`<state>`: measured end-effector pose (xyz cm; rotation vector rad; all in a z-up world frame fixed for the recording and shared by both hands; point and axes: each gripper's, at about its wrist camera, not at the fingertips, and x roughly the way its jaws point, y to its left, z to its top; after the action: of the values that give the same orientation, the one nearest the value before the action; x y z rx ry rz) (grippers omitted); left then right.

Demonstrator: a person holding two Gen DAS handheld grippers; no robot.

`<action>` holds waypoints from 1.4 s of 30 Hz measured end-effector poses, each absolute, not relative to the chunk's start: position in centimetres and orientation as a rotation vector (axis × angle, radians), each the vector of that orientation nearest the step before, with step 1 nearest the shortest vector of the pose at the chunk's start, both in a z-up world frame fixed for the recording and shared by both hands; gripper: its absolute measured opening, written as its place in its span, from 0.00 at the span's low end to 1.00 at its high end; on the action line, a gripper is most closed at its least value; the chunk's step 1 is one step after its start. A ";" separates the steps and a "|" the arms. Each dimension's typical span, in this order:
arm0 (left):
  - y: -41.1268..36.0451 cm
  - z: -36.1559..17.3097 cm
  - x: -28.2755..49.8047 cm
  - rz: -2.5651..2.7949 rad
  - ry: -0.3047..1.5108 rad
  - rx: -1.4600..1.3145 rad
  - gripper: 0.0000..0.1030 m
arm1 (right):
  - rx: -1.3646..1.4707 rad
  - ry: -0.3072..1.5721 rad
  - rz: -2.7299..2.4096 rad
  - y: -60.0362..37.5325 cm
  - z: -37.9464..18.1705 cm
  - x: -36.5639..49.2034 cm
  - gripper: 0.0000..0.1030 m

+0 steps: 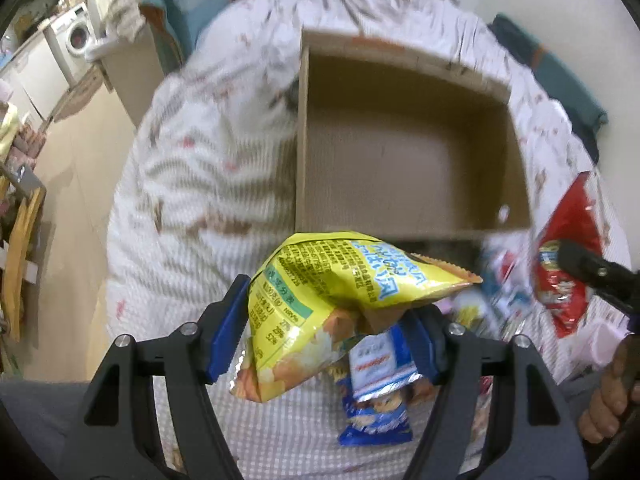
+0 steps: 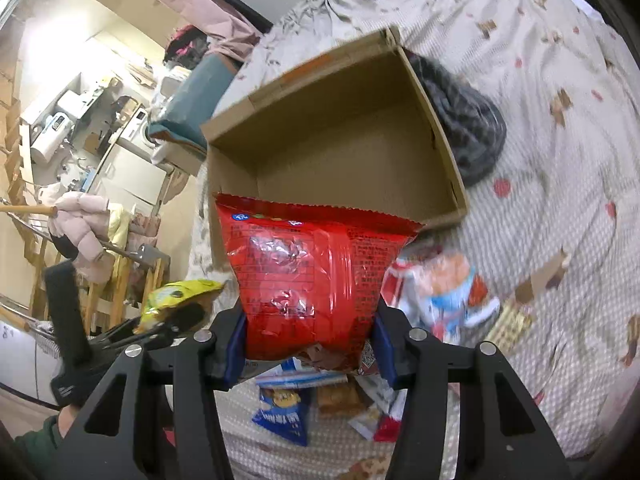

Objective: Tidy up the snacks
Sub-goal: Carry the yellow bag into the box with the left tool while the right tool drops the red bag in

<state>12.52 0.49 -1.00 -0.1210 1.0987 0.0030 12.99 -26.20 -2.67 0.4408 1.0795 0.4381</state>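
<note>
the left gripper (image 1: 326,328) is clamped on a yellow snack bag (image 1: 320,300), its blue pads pinching the crumpled lower part, the bag lifted off the patterned bedspread (image 1: 192,184) in front of the open cardboard box (image 1: 404,148). the right gripper (image 2: 310,342) grips a red snack bag (image 2: 316,276) about half wide, held up before the same box. more packets lie below, among them a blue packet (image 2: 282,412); the dark bundle (image 2: 464,128) beside the box is perhaps clothing
</note>
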 end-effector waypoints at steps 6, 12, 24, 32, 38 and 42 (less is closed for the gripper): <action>-0.8 1.9 16.0 -0.009 1.006 -0.096 0.66 | 0.434 1.011 0.437 -26.2 -0.5 17.7 0.52; -2.1 0.8 20.4 -0.001 1.004 -0.081 0.66 | 0.383 0.953 0.447 -26.2 -0.4 22.2 0.52; -4.2 -3.5 23.5 0.003 1.064 -0.054 0.67 | 0.350 1.016 0.408 -25.9 -3.7 24.4 0.52; -4.6 -4.6 24.2 -0.008 1.083 -0.057 0.75 | 0.319 1.045 0.370 -26.1 -4.2 24.5 0.53; -4.8 -4.9 24.5 -0.012 1.105 -0.065 0.79 | 0.342 1.053 0.367 -26.4 -4.5 24.6 0.55; -4.5 -4.8 24.6 -0.014 1.112 -0.087 0.79 | 0.361 1.049 0.382 -26.5 -4.4 24.5 0.55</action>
<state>24.58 -4.53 -4.79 -0.0870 1.1117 -0.0136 24.49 -26.51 -4.37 0.3607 1.0486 0.3822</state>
